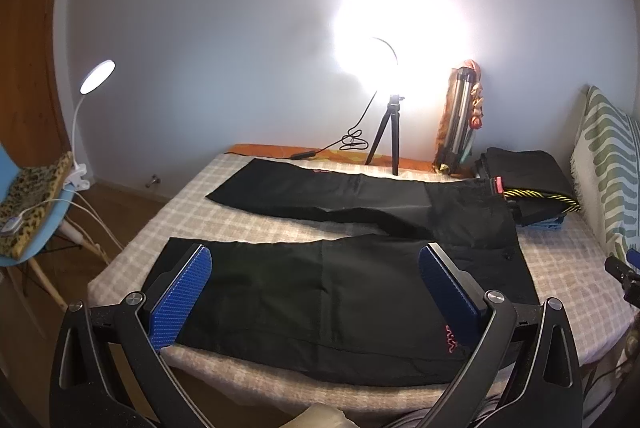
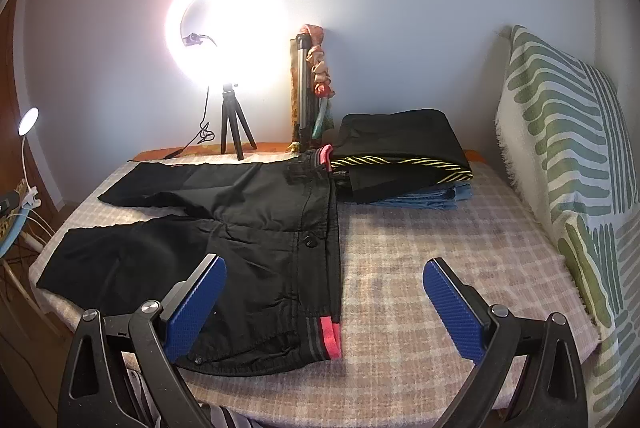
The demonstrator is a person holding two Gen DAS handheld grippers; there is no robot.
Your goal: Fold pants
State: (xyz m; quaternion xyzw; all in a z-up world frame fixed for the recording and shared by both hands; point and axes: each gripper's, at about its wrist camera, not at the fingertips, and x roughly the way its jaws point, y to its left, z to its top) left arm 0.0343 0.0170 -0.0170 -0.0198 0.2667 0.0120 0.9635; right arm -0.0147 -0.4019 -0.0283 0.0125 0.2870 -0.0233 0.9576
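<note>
Black pants (image 1: 320, 292) lie flat and spread on the checked bed cover (image 1: 248, 224), legs to the left, waistband to the right. The near leg lies under my left gripper (image 1: 316, 268), which is open and empty above it, blue pads wide apart. In the right wrist view the pants (image 2: 248, 228) show a pink and grey waistband tab (image 2: 330, 338) at the near edge. My right gripper (image 2: 324, 280) is open and empty, hovering over the waistband's near corner.
A stack of folded clothes (image 2: 400, 156) sits at the back right of the bed. A bright ring light on a tripod (image 2: 234, 132) and a folded stand (image 2: 308, 88) stand at the back. A patterned cushion (image 2: 568, 164) lines the right side. A chair with a clip lamp (image 1: 32, 204) stands left.
</note>
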